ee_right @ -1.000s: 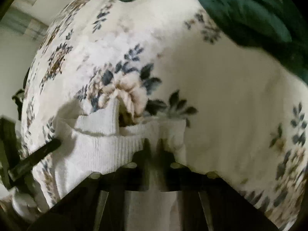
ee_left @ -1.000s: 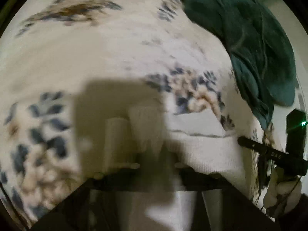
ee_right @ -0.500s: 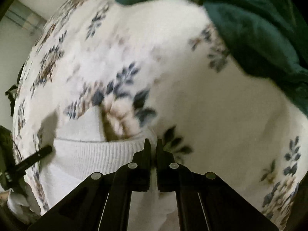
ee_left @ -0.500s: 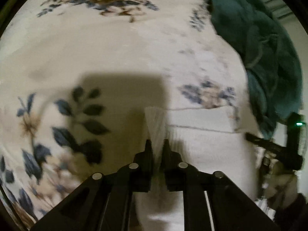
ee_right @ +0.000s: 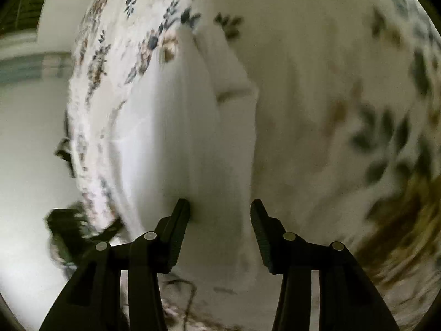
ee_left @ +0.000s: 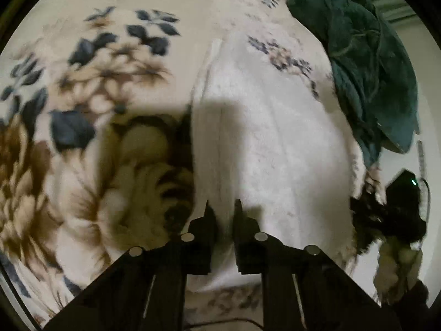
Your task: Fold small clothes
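White garment (ee_left: 270,143): a pale knitted piece lies spread flat on the floral blanket (ee_left: 91,88); in the left wrist view it runs from 6 o'clock up toward 12 o'clock, filling the middle of the picture.
Garment in right view (ee_right: 193,127): blurred, a long white strip from 6 o'clock up to about 11 o'clock, with a folded edge near 12 o'clock.
Left tool (ee_left: 222,207): its jaws show a narrow gap with white cloth seen through it; they have just been closing. Whether the pads pinch the cloth, the picture does not show.
Right tool (ee_right: 220,207): jaws spread apart and just been opening; it hangs over the white cloth, nothing pressed between the pads.
Right tool in left view (ee_left: 397,209): a dark, blurred shape at 4 o'clock, by the garment's right edge.
Green cloth (ee_left: 366,55): a dark teal heap at 1 to 3 o'clock, lying on the blanket beside the white garment.
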Demonstrator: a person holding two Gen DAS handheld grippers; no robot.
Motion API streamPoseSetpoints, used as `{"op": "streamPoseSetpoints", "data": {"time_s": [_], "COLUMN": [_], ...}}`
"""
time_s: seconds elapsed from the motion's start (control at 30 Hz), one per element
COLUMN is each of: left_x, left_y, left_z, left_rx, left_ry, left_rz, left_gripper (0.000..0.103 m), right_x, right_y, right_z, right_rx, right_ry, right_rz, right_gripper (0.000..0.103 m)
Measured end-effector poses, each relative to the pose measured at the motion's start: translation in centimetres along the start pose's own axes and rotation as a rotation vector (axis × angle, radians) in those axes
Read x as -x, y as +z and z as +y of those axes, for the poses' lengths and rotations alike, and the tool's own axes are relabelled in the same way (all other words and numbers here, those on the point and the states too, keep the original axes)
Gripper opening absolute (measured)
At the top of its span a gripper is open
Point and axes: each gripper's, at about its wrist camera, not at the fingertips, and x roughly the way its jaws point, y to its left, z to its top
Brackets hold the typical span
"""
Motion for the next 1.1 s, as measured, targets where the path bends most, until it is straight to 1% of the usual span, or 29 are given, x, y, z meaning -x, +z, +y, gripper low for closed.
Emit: {"op": "streamPoseSetpoints", "data": {"time_s": [0.03,0.07,0.1,0.17,0.2,0.27,0.33,0.37,0.4,0.43,0.47,0.5,0.53,0.57,0.6,0.63,0.67,0.7,0.73,0.77,0.8,0.93,0.97,1.0,1.03,1.07,1.1], "left_x": [0.1,0.5,0.7,1.0,1.0,1.8,2.2,2.4,2.4,2.3,2.1,1.7,1.3,0.8,-0.2,-1.5,-2.6,-4.2,-5.3,-6.4,-7.3,-8.6,-8.6,-8.4,-8.0,-7.8,-7.5], "left_y": [0.0,0.0,0.0,0.2,0.4,0.5,0.7,0.7,0.8,0.9,1.1,1.4,1.7,2.0,2.6,3.2,3.6,4.1,4.5,4.7,4.9,5.7,5.8,5.8,5.6,5.6,5.5], "left_z": [0.1,0.5,0.9,2.1,2.7,2.9,2.6,2.6,2.5,2.6,2.6,2.8,3.0,3.0,3.1,3.1,3.1,2.8,2.6,2.3,2.0,0.6,0.3,0.0,-0.1,-0.2,-0.2], "left_rx": [0.005,0.010,0.014,0.019,0.015,0.008,0.003,0.012,0.031,0.044,0.061,0.081,0.099,0.111,0.129,0.145,0.151,0.148,0.142,0.132,0.125,0.098,0.091,0.080,0.071,0.067,0.065], "left_ry": [0.008,0.022,0.031,0.058,0.062,0.061,0.040,0.021,-0.010,-0.025,-0.056,-0.100,-0.129,-0.169,-0.221,-0.248,-0.269,-0.286,-0.283,-0.291,-0.305,-0.337,-0.344,-0.350,-0.358,-0.362,-0.363], "left_rz": [-0.015,-0.027,-0.032,-0.041,-0.024,-0.028,-0.006,0.000,0.002,0.003,0.002,-0.003,-0.015,-0.024,-0.016,0.000,0.023,0.056,0.081,0.106,0.122,0.148,0.145,0.138,0.127,0.118,0.102], "left_gripper": [0.007,0.006,0.005,0.005,0.005,0.005,0.005,0.007,0.011,0.017,0.040,0.071,0.076,0.076,0.076,0.076,0.076,0.076,0.076,0.076,0.080,0.083,0.082,0.082,0.076,0.054,0.040], "right_x": [0.0,0.1,0.4,1.1,1.2,0.8,0.3,0.2,0.4,0.9,0.9,1.1,1.2,0.9,0.4,-0.3,-1.2,-2.4,-3.4,-4.7,-5.6,-7.7,-8.0,-8.2,-8.3,-8.5,-8.7], "right_y": [-0.6,-1.1,-1.1,-0.6,-0.4,-0.2,-0.5,-0.5,-0.6,-0.4,-0.3,-0.2,0.1,0.2,0.4,0.6,1.0,1.3,1.6,1.9,2.1,2.5,2.5,2.5,2.2,2.2,2.2], "right_z": [-0.3,-0.7,-1.0,-1.7,-1.9,-1.2,0.0,0.3,0.1,-0.4,-0.9,-1.6,-2.3,-3.1,-3.7,-4.2,-4.5,-4.8,-4.9,-4.9,-4.9,-4.0,-3.7,-3.2,-2.9,-2.4,-1.9], "right_rx": [-0.006,-0.020,-0.034,-0.061,-0.066,-0.031,0.020,0.035,0.031,0.018,-0.006,-0.040,-0.066,-0.094,-0.106,-0.105,-0.098,-0.091,-0.084,-0.069,-0.061,-0.038,-0.032,-0.021,-0.006,0.009,0.024], "right_ry": [0.024,-0.001,-0.047,-0.077,-0.091,-0.107,-0.112,-0.097,-0.079,-0.062,-0.036,0.002,0.036,0.097,0.159,0.233,0.274,0.283,0.286,0.306,0.327,0.399,0.406,0.395,0.382,0.369,0.346], "right_rz": [-0.044,-0.077,-0.110,-0.155,-0.164,-0.145,-0.119,-0.100,-0.087,-0.077,-0.068,-0.071,-0.077,-0.077,-0.068,-0.058,-0.035,-0.006,0.015,0.044,0.066,0.115,0.120,0.122,0.125,0.123,0.118], "right_gripper": [0.006,0.004,0.004,0.003,0.003,0.003,0.004,0.005,0.005,0.011,0.027,0.041,0.065,0.078,0.079,0.079,0.082,0.082,0.083,0.086,0.087,0.089,0.090,0.090,0.090,0.084,0.077]}}
